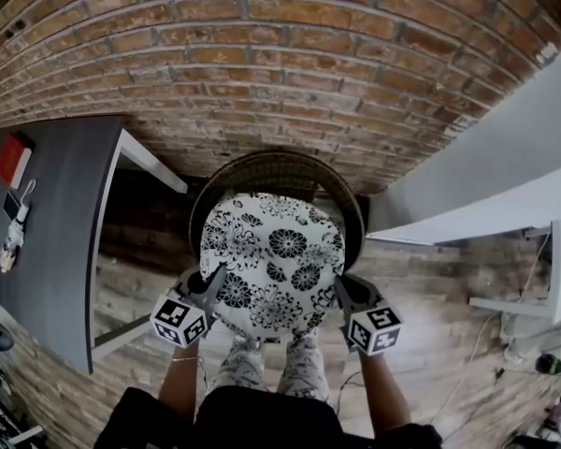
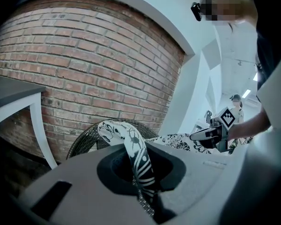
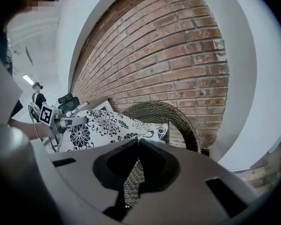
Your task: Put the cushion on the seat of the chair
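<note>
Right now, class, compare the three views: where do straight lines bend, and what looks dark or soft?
Head view: brick wall courses bow into arcs, corners fall dark, cushion is sharp. Left gripper view: wall bulges, the near cushion edge looks soft, a mosaic patch sits top right. Right gripper view: bricks curve hard, rim goes black.

Cushion over chair; table left; wall behind.

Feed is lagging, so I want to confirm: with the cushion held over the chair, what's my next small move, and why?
Probably lower the cushion straight down before letting go. The left gripper and right gripper each pinch an edge of it, and it hangs roughly centred over the wicker chair, not visibly resting on the seat.
</note>
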Demonstrator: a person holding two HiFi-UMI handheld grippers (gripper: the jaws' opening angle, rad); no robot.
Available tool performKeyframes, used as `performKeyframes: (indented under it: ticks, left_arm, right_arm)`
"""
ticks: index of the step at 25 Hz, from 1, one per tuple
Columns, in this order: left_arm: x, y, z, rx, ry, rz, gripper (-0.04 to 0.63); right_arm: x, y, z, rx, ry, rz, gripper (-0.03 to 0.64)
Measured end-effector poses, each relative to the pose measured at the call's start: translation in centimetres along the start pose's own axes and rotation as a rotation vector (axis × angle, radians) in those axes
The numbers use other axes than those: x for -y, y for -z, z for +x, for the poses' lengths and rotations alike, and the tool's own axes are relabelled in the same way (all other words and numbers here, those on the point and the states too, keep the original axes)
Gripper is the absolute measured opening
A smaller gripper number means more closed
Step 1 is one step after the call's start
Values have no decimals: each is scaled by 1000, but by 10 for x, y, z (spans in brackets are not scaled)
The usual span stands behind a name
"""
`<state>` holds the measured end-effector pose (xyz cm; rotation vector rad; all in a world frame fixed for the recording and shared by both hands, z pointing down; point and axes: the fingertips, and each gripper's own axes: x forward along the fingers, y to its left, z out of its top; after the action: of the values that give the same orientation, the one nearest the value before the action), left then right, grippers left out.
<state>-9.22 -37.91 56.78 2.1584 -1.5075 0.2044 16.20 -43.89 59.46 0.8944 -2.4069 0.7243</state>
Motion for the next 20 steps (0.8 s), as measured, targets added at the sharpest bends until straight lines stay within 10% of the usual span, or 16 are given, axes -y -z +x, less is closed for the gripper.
performKeyframes:
  ticks: [20]
  left_arm:
    - [-21,60,65,-52,-23,-8,14]
  right_arm:
    - [55,72,68,-116,20,21,8]
